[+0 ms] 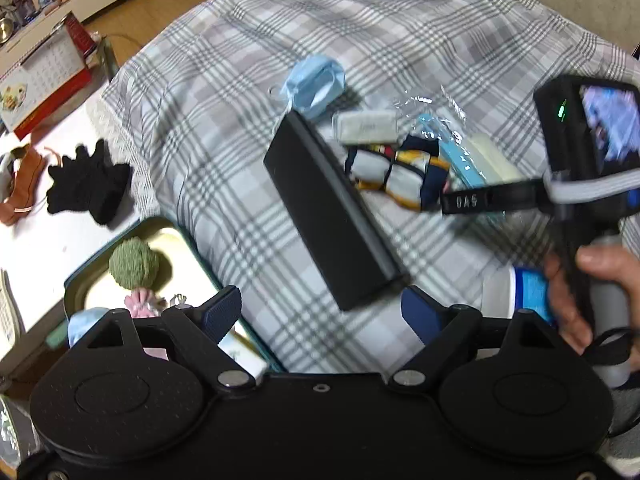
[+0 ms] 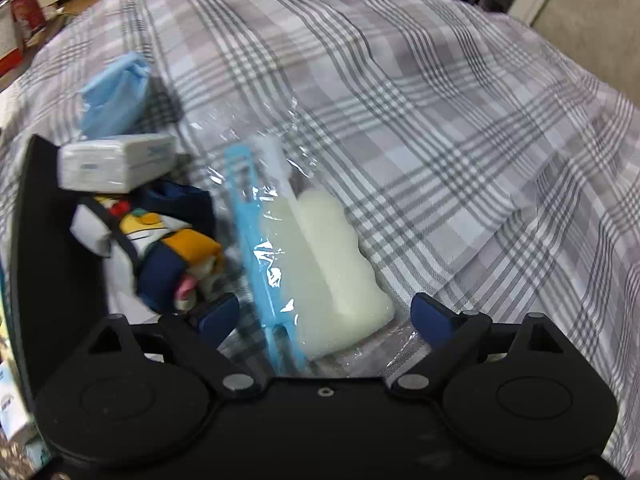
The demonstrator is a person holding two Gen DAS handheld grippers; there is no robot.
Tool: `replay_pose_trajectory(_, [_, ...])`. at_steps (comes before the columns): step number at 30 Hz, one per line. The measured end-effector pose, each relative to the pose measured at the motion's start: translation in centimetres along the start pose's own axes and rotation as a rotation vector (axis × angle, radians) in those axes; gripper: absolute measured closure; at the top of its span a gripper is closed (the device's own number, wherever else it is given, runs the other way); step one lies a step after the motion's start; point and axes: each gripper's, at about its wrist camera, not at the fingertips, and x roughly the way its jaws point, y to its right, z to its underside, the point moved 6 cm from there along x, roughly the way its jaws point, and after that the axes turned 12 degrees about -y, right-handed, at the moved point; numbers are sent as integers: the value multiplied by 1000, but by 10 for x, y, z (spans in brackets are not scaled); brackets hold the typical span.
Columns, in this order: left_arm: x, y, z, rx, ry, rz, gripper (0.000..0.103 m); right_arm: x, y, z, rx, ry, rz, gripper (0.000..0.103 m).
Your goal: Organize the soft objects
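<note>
Sponge (image 2: 344, 264), pale, wavy-edged, sealed in a clear crinkly wrapper (image 2: 280, 152) with a light blue plastic handle (image 2: 256, 248) alongside it; lies on the plaid cloth (image 2: 440, 120).

Right wrist view: right gripper (image 2: 324, 314) points steeply down with jaws wide, nothing pressed between the pads. The near end of the wrapped sponge sits in the gap between the fingers. Judged light and compressible. The film looks slick and loose, so a pinch on film alone would likely slip (better to close across the sponge body, near its lower end, catching the stiff handle too). To the left: a folded colourful cloth (image 2: 160, 248), a small white packet (image 2: 116, 162), a crumpled blue mask (image 2: 116, 96).

Left wrist view: left gripper (image 1: 322, 314) also wide, empty, hovering over the plaid cloth near a long black box (image 1: 332, 212). The right tool and the hand (image 1: 588, 292) holding it show at the right edge. At lower left, a tray (image 1: 80, 284) holds a green fuzzy ball (image 1: 134, 264) and pink items, probably soft things already sorted, though blur limits certainty. Black gloves (image 1: 86, 184) lie on the white table (image 1: 48, 240).
</note>
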Motion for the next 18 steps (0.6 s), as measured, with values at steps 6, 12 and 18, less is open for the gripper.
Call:
replay_pose_trajectory(6, [-7, 4, -33, 8, 42, 2, 19, -4, 20, 7, 125, -14, -115, 68])
replay_pose_trajectory(12, [0, 13, -71, -5, 54, 4, 19, -11, 51, 26, 291, 9, -194, 75])
replay_pose_trajectory(18, [24, 23, -110, -29, 5, 17, 11, -8, 87, 31, 405, 25, -216, 70])
